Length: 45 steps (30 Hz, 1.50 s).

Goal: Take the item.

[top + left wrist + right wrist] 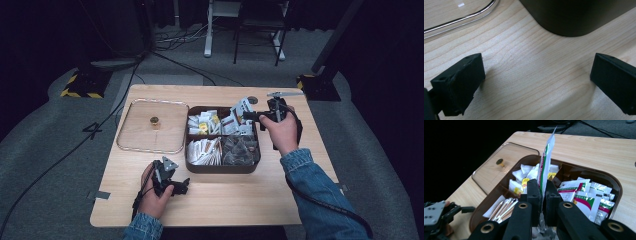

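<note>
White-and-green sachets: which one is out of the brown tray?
The white-and-green sachet pinched upright in the right gripper; the others lie in the brown tray.

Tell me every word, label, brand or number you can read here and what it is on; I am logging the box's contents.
Nothing can be read.
Held sachet in the right gripper: green and red print, seen edge-on, unreadable.
White sachets in the brown box: green and red bands, text blurred.
Yellow-tagged packets: tags too small.
Clear lid: no print.
</note>
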Each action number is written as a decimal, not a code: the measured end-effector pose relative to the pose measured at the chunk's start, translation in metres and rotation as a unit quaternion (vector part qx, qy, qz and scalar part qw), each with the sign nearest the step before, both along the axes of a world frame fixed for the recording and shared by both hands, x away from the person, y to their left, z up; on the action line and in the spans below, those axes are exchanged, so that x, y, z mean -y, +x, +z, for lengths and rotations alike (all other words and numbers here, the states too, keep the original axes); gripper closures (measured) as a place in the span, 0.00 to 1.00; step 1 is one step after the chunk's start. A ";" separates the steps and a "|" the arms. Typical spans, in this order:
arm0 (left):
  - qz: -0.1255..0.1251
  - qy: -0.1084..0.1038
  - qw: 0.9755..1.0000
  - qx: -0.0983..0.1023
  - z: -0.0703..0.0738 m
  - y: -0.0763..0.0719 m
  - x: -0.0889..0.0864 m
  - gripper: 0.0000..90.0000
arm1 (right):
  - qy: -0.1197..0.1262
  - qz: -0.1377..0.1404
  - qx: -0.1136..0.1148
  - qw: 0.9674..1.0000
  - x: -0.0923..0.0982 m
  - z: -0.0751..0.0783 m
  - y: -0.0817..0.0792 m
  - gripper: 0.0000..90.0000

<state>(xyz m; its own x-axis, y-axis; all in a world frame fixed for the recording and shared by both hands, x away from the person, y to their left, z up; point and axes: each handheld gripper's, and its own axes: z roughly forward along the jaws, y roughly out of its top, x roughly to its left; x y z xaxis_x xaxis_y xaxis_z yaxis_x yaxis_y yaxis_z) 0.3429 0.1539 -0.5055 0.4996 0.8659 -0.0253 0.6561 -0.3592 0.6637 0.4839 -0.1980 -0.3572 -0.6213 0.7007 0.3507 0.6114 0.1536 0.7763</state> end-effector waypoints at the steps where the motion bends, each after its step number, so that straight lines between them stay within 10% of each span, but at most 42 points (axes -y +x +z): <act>1: 0.000 0.000 1.000 0.000 0.000 0.000 0.000 0.00 | 0.001 0.002 0.001 1.000 0.002 0.001 -0.002 0.96; 23: -0.001 0.001 1.000 0.000 0.000 0.000 0.000 0.00 | 0.014 -0.016 0.015 1.000 0.064 0.005 -0.046 0.96; 45: -0.001 0.001 1.000 0.000 0.000 0.000 0.000 0.00 | -0.018 -0.062 -0.014 0.998 0.112 -0.030 -0.060 0.96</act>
<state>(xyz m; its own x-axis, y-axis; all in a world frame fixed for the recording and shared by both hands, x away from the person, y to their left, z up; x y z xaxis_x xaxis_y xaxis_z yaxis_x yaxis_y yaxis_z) 0.3429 0.1540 -0.5054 0.5007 0.8653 -0.0236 0.6561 -0.3615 0.6625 0.4239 -0.3100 -0.3869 -0.5189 0.7847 0.3390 0.6483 0.1028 0.7544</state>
